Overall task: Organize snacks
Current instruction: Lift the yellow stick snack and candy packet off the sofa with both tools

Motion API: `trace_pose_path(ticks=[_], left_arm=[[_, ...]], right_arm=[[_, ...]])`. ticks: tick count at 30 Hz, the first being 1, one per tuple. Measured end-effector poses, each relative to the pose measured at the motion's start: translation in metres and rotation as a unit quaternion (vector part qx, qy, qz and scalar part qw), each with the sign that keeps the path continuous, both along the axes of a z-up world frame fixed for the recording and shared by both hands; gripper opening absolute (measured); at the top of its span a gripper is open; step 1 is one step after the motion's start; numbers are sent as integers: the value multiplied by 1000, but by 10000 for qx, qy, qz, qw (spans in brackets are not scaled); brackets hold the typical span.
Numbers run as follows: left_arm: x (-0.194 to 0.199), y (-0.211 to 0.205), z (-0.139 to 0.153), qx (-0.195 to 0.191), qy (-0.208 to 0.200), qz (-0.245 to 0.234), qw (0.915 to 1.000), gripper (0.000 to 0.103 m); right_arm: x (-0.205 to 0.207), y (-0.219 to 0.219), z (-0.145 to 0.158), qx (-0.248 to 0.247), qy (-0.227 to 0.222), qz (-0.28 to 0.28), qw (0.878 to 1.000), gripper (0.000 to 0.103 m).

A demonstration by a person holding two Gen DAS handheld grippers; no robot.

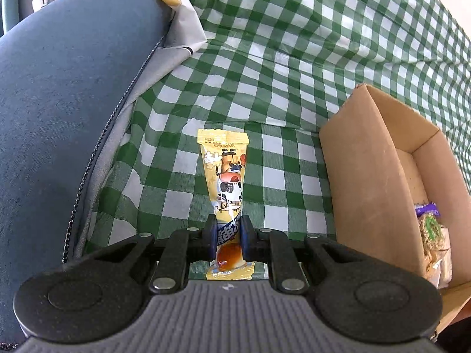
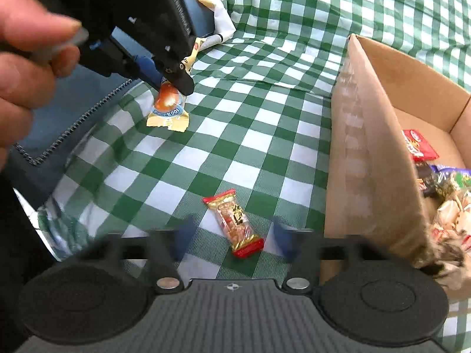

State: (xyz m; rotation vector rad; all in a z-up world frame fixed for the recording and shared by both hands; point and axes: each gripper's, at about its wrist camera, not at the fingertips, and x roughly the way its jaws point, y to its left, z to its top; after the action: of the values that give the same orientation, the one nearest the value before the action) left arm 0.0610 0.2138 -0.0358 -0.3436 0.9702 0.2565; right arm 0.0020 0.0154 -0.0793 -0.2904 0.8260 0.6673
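My left gripper (image 1: 227, 236) is shut on a long yellow snack packet (image 1: 226, 176) with a cartoon cow. In the right wrist view the same gripper (image 2: 172, 83) holds that packet (image 2: 167, 108) just above the checked cloth. My right gripper (image 2: 232, 241) is open over a small red and gold snack bar (image 2: 237, 223), which lies on the cloth between its blurred fingers. A cardboard box (image 2: 365, 153) stands to the right with several snacks inside (image 2: 435, 188). It also shows in the left wrist view (image 1: 362, 176).
A green and white checked cloth (image 2: 265, 94) covers the surface. A blue zipped bag (image 1: 67, 103) lies on the left, with a white bag (image 1: 182, 29) behind it. A hand (image 2: 26, 67) holds the left gripper.
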Motion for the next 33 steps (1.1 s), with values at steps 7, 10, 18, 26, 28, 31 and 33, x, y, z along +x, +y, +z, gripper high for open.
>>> trace_pose_path(ticks=[7,10,18,26,28,31,33], left_arm=[[-1,1,0,-43,-31,35,10000,17],[-1,2,2,-58,-77,84,9999,17],[-4,7,13,-37,-363,338,9988,17],[-12,11,30,125,-842,546,9949,17],[-13,8,34,180,-972,522,9937,17],[-14,1,40,234,-1199,422,9916,17],[-15,-6,44,282,-1350,312,9899,17]], right_arm=[[6,3,-13,-66,184,-215,9996,27],[2,1,-8,65,85,-167,9998,17],[-6,-13,41,752,-409,-2,9963,12],[2,-44,99,1397,-828,-223,9865,12],[7,-55,116,1562,-1018,-256,9821,12],[17,-81,138,1728,-1482,-294,9733,12],[21,-102,147,1786,-1890,-332,9650,12]])
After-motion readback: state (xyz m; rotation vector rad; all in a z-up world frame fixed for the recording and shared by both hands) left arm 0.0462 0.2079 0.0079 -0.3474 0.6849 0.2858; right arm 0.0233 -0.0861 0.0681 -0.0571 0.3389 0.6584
